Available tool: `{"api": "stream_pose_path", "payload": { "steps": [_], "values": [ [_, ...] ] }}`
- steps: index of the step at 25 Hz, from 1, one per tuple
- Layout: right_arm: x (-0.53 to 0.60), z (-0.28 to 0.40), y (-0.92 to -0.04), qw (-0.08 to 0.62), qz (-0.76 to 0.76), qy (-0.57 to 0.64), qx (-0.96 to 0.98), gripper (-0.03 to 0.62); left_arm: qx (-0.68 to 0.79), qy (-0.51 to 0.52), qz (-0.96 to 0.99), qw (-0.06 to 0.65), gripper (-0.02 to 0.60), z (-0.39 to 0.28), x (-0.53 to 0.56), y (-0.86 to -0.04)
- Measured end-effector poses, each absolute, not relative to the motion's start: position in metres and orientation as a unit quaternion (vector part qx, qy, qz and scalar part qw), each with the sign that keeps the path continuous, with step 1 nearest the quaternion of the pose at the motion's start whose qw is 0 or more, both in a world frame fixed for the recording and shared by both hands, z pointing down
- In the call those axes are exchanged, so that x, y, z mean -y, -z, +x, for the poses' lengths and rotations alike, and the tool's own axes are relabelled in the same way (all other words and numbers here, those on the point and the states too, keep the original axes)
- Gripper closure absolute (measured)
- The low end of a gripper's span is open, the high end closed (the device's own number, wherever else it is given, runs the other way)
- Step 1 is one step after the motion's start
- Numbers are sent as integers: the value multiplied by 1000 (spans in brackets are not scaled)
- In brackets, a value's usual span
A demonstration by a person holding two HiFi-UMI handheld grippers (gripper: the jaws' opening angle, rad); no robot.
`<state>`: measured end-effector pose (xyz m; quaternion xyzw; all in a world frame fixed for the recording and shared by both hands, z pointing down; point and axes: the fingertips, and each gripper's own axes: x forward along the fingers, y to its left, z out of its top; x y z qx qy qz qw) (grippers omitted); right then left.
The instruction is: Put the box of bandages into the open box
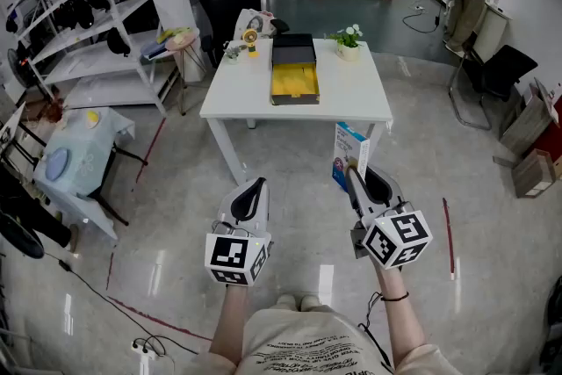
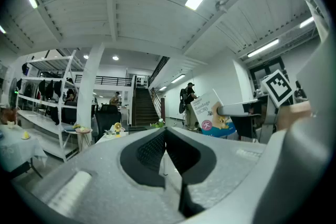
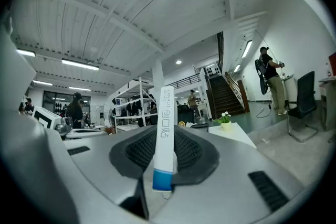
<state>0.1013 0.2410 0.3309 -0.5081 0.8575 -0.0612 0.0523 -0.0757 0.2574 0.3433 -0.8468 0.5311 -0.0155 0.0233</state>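
bandage box [image 3: 164, 134] pinched upright between right gripper [image 1: 354, 174] jaws; left gripper [image 1: 256, 187] jaws closed, empty

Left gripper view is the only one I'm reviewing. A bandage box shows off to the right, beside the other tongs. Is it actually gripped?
Observer: Yes. The right gripper view shows the right tongs shut on the box of bandages, which stands upright and edge-on between them.
Operator: Where is the open box?
Observer: In the head view the open box lies on the white table. It is yellow inside, with nothing visible in it.
Operator: Is the bandage box over it yet?
Observer: No. It hangs over the floor, short of the table's near edge.
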Motion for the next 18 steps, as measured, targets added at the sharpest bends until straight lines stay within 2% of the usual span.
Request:
{"api": "stream_pose_path", "payload": {
  "steps": [8,18],
  "values": [
    [-238,106,-334,54,-509,67,-856,505,-537,19,-843,15,560,-80,-255,-348],
    [-231,146,-340,75,-517,74,-849,505,-556,14,-831,15,560,-72,-253,-355]
  ]
}}
